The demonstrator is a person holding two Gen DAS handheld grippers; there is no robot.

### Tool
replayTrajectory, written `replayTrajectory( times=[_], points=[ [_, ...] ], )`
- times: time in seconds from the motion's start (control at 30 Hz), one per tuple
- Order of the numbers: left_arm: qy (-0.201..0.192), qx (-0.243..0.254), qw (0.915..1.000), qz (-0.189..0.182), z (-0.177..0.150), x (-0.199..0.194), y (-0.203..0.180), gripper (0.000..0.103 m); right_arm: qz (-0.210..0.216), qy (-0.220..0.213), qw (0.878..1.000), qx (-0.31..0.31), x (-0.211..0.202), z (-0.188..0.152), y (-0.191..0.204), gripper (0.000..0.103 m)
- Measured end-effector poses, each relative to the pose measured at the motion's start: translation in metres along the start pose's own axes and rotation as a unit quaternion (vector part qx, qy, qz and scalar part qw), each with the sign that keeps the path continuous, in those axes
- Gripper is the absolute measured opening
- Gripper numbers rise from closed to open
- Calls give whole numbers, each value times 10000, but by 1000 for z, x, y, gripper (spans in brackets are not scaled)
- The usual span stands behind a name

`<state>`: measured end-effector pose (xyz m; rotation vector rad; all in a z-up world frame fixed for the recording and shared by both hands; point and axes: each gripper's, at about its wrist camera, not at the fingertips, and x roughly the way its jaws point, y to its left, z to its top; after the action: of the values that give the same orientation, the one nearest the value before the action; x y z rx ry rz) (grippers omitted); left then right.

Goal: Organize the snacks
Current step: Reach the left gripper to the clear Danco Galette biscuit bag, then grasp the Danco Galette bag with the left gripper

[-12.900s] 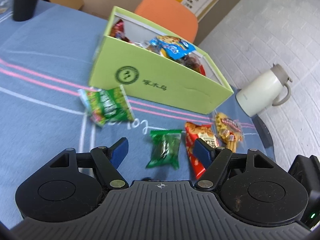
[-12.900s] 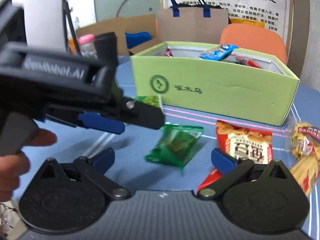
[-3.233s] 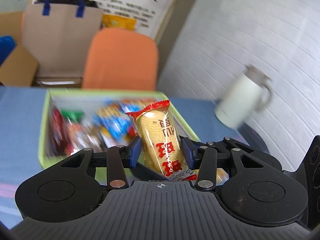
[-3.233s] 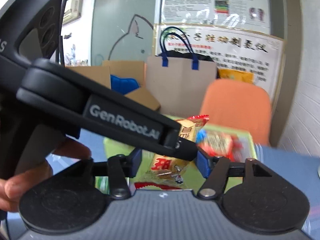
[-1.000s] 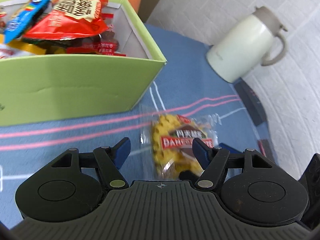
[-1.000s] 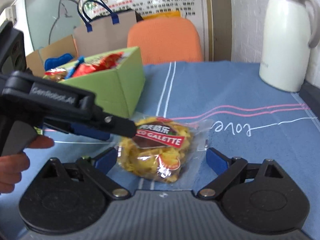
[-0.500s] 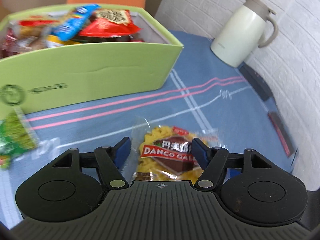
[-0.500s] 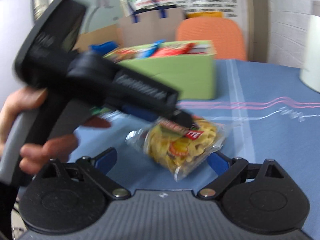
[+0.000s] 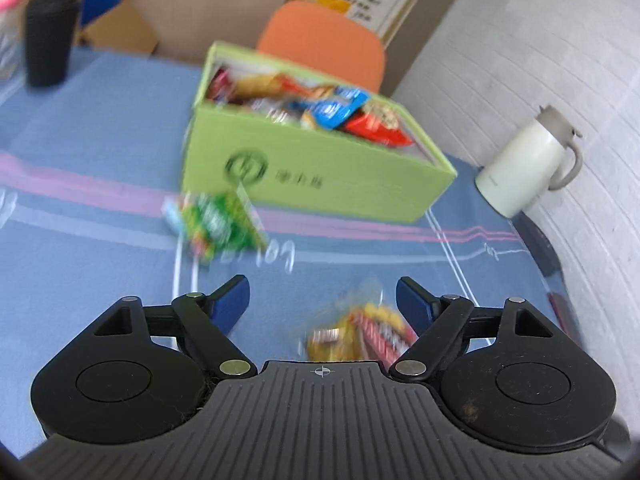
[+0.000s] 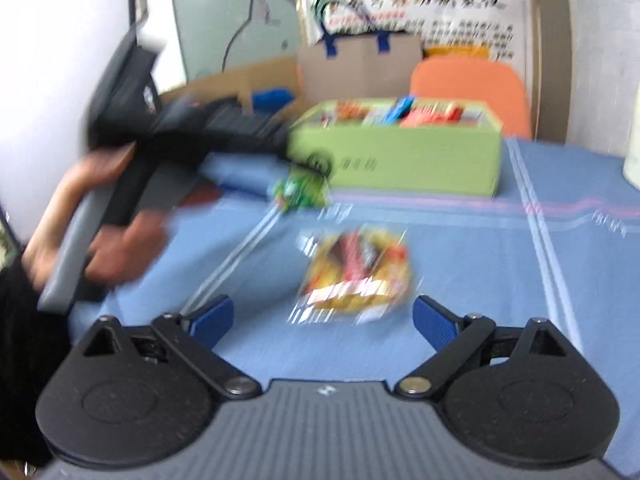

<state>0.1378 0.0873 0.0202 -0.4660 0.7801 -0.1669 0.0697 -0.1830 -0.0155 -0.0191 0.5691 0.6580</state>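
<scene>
A green box point(image 9: 320, 172) full of snack packets stands on the blue tablecloth; it also shows in the right wrist view point(image 10: 400, 160). A yellow biscuit packet point(image 9: 360, 334) lies on the cloth just below my open, empty left gripper point(image 9: 322, 300). In the right wrist view the same packet point(image 10: 356, 276) lies just ahead of my open, empty right gripper point(image 10: 322, 322). A green snack packet point(image 9: 216, 226) lies in front of the box, also seen in the right wrist view point(image 10: 300, 192). The left gripper's body point(image 10: 160, 136) is at the left, held by a hand.
A white thermos jug point(image 9: 524, 168) stands at the right near the table edge. A black cup point(image 9: 50, 38) stands at the far left. An orange chair point(image 9: 320, 46) is behind the box. A paper bag point(image 10: 360, 68) and cardboard boxes are behind the table.
Both views pulled back and up from the yellow packet. The left gripper swung left, off the packet; the green packet and whole box are in view again. Both grippers stay open.
</scene>
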Motion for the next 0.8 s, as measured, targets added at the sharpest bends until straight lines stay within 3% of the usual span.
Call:
replayTrajectory(
  times=[0.17, 0.33, 0.43, 0.5, 0.53, 0.57, 0.6, 0.67, 0.8],
  points=[
    [474, -490, 9973, -268, -14, 9, 11, 66, 70, 293, 9992, -258, 45, 13, -10, 94],
    [735, -450, 9957, -327, -19, 30, -2, 67, 222, 519, 9983, -114, 70, 13, -20, 94],
    [680, -240, 9970, -280, -25, 35, -13, 69, 206, 572, 9980, -162, 86, 3, -14, 97],
    [600, 33, 9982, -59, -30, 36, -23, 60, -26, 563, 9969, -554, 89, -1, 2, 97],
    [556, 211, 9981, 141, -32, 36, -28, 42, -112, 527, 9959, -722, 88, -2, 9, 97],
    [511, 319, 9979, 253, -32, 36, -32, 41, -129, 470, 9952, -844, 87, -2, 13, 95],
    [484, 281, 9981, 242, -31, 35, -32, 32, -169, 464, 9944, -931, 86, 0, 15, 94],
    [384, 181, 9989, 176, -24, 30, -32, 25, -250, 318, 9937, -1041, 81, 5, 15, 92],
    [146, -33, 9997, -176, 4, 20, -29, 20, -282, 5, 9953, -932, 73, 33, 6, 91]
  ],
)
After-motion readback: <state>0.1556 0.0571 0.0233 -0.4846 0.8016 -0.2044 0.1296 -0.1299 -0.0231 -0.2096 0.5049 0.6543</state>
